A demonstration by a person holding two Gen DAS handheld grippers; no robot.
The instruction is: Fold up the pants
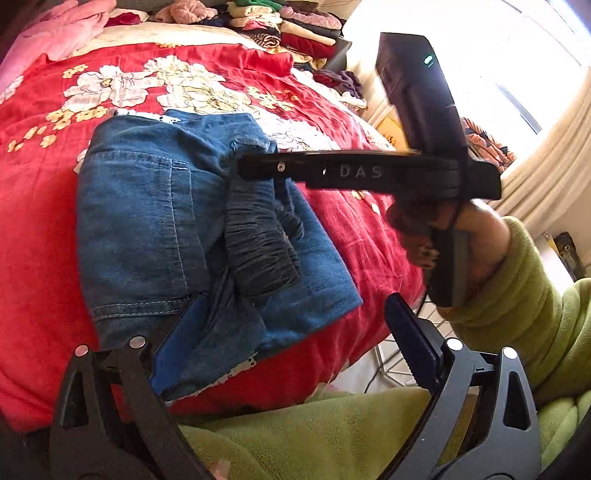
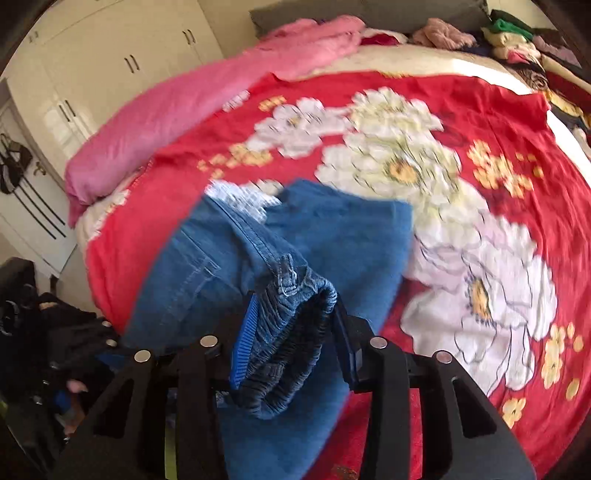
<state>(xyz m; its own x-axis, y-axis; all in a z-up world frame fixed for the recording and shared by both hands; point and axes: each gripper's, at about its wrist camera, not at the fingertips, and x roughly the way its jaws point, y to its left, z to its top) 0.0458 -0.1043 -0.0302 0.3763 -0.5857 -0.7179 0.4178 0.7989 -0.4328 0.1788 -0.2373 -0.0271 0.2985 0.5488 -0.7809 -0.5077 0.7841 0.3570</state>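
The jeans [image 1: 155, 229] lie in the middle of the left wrist view on the red floral blanket [image 1: 44, 258], already doubled into a thick bundle whose long axis runs from the lower centre of the frame up toward the upper left. The left gripper [image 1: 291, 343] sits at the bottom of that view with its fingers spread wide; the near edge of the denim lies against the left blue pad [image 1: 177, 347], while the other pad is clear of the cloth, so nothing is pinched. The right gripper [image 2: 291, 339] is the nearer one to the work: in the lower centre of its own view its pads are closed on the gathered elastic waistband [image 2: 284, 332], which bunches in ribbed folds between them, and the rest of the jeans stretches away toward the upper centre of the frame. That view is blurred.

The denim is mid-blue, stiff-seamed, with a stitched back pocket [image 1: 133, 229] facing up; the waistband is darker and crinkled. The blanket looks plush and soft, likely to drag on the cloth. Stacked clothes [image 1: 295, 26] sit at the top of the frame
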